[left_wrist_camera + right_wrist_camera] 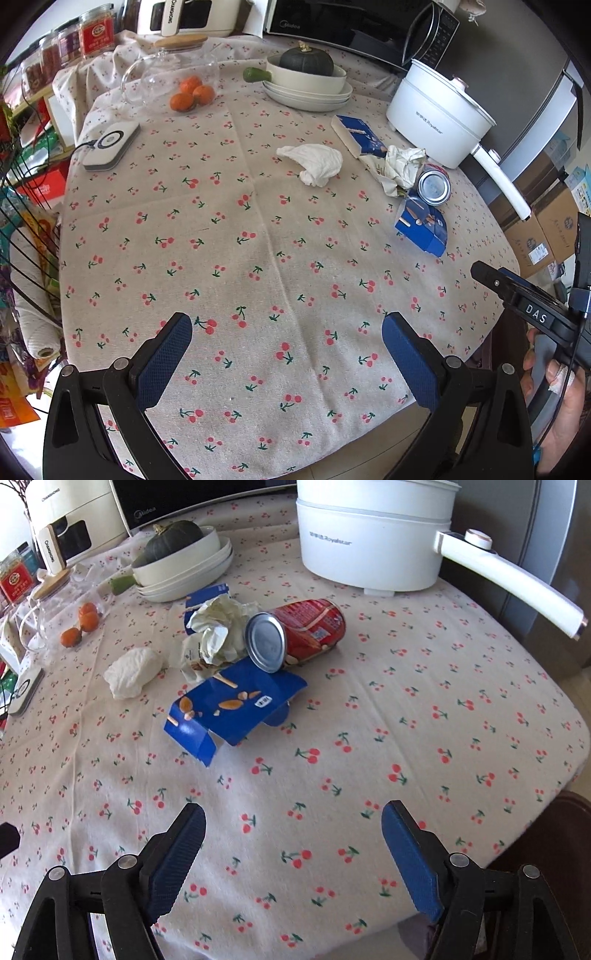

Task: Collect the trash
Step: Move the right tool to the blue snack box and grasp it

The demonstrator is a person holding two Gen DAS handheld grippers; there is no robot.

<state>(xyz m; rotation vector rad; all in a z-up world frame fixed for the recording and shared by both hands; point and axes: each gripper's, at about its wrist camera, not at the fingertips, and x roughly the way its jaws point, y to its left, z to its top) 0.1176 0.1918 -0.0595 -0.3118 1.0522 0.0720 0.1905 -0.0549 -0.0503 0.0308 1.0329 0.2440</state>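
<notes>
Right wrist view: right gripper [293,825] is wide and empty; the blue box [236,710] lies just ahead, slightly left, long axis crosswise, can [306,631] beyond. Left gripper [286,332], also wide, sits farther away.

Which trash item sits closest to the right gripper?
The flattened blue carton. It lies in front of the pile, ahead of the red can, crumpled paper and white tissue behind it.

Three oranges [192,94], two blue cartons [229,709], one can [295,635]
</notes>
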